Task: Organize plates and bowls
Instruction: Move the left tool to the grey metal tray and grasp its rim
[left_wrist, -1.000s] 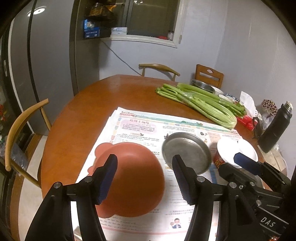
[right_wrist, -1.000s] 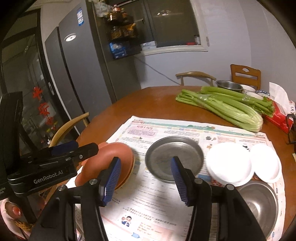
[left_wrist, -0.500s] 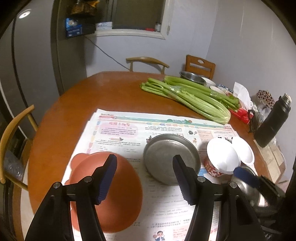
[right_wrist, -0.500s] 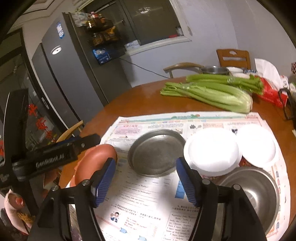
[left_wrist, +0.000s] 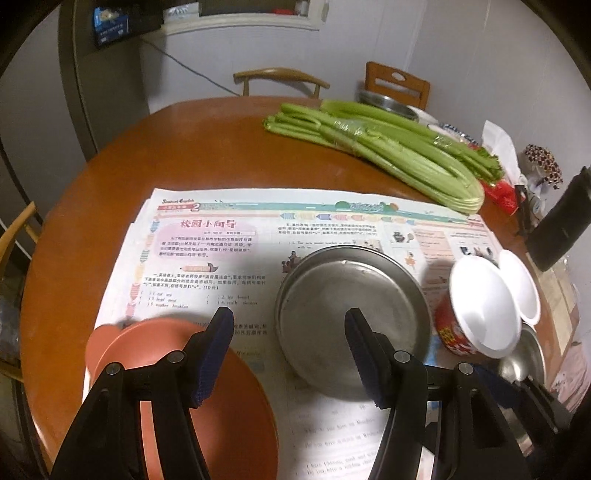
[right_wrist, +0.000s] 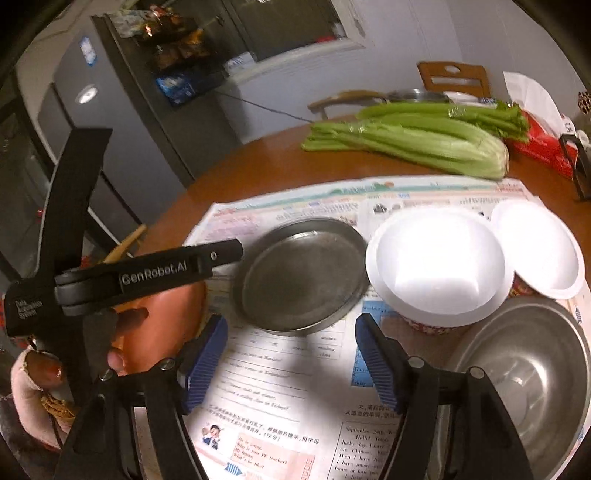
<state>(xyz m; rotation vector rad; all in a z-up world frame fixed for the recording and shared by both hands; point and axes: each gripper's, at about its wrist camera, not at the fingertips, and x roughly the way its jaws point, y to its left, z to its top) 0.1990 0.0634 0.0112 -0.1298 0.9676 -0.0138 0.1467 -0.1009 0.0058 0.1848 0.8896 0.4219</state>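
- Round wooden table (left_wrist: 110, 177) carries a spread newspaper (left_wrist: 207, 266); all task items lie on it, with celery (left_wrist: 388, 155) at the far side.
- Steel bowl (right_wrist: 524, 373) sits near right; two white paper bowls (right_wrist: 436, 266) stand just beyond it.
- Metal plate (left_wrist: 351, 314) lies centre; the red-brown plate (left_wrist: 221, 406) lies near left.
- Left gripper (left_wrist: 290, 354) is released, empty, straddling the gap between both plates.
- Right gripper (right_wrist: 290, 363) is opening, with nothing between its jaws, only newspaper below.
- Step in hand, as judged: approach to a pick; nothing is stacked yet.
- Next move calls for setting the jaws across one plate rim, then closing.
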